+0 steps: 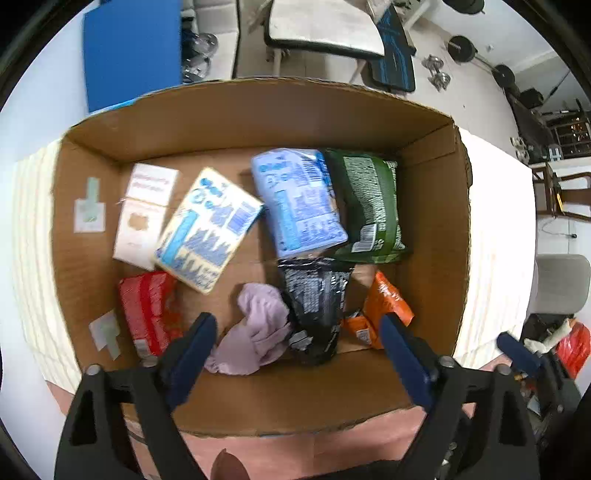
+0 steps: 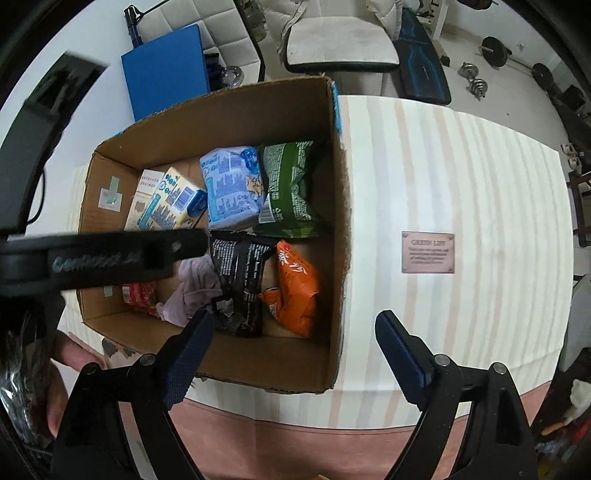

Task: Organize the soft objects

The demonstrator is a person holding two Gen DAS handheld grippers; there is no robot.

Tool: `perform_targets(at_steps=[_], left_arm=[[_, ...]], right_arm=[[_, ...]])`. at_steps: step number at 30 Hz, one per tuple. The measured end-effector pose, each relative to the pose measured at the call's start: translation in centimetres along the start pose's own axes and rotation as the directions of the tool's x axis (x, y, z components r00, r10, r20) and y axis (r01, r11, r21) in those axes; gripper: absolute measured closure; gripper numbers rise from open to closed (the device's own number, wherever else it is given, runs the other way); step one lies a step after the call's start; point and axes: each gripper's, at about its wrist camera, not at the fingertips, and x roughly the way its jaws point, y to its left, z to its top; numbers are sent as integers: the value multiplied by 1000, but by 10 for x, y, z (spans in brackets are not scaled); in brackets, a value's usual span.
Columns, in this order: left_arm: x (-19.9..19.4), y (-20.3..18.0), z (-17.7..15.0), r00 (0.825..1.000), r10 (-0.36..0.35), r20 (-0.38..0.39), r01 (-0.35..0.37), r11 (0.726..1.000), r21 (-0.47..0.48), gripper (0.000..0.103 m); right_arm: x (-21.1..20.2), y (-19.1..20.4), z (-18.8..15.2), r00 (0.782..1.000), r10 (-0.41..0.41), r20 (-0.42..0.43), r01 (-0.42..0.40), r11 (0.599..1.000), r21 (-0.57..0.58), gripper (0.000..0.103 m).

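Note:
An open cardboard box (image 1: 258, 114) (image 2: 236, 110) holds several soft items: a lilac cloth (image 1: 258, 325) (image 2: 195, 288), a black bag (image 1: 317, 302) (image 2: 240, 277), an orange bag (image 1: 384, 306) (image 2: 299, 284), a red pack (image 1: 147, 310) (image 2: 138, 293), a green bag (image 1: 373, 206) (image 2: 291, 188), a blue pack (image 1: 299, 199) (image 2: 232, 188), a yellow-blue pack (image 1: 207, 229) (image 2: 171, 203) and a white box (image 1: 144, 214). My left gripper (image 1: 299, 325) is open and empty above the box's near side, over the cloth and black bag. My right gripper (image 2: 295, 321) is open and empty above the box's near right corner.
The box stands on a striped white tablecloth (image 2: 461, 184) with a small brown label (image 2: 427, 252). The left gripper's body (image 2: 103, 258) crosses the right wrist view. A blue board (image 1: 129, 51), a chair (image 1: 325, 29) and weights (image 1: 461, 48) lie beyond the table.

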Motion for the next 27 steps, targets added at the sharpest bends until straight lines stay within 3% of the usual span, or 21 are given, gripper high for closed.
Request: perform_targets(at_steps=[1,5,13,19,27], left_arm=[[-4,2,-5,1000,10,16,-10,1000,-4,5],[-17,14,-29,993,57,100,-53,998,-39,5],[-43,34,-77,956,166,243,-142,984,-112,5],[-48,41,-103,939,202,276,-167,975,-146,5],[-55,45,-118,932,219,290,-177,970,-164,5]], right_arm=[[-2,0,-1,1000,-8,4,8,1000,-1,1],[-7,0,-5,999,-36,29,36,999,-3,0],[-15,7,-20,994,-79,77,81,996,-25,0],[-21,14,-37,991,-85,99,89,995,-45,0],[-23,18,-52,990,-88,111,93,995,-41,0]])
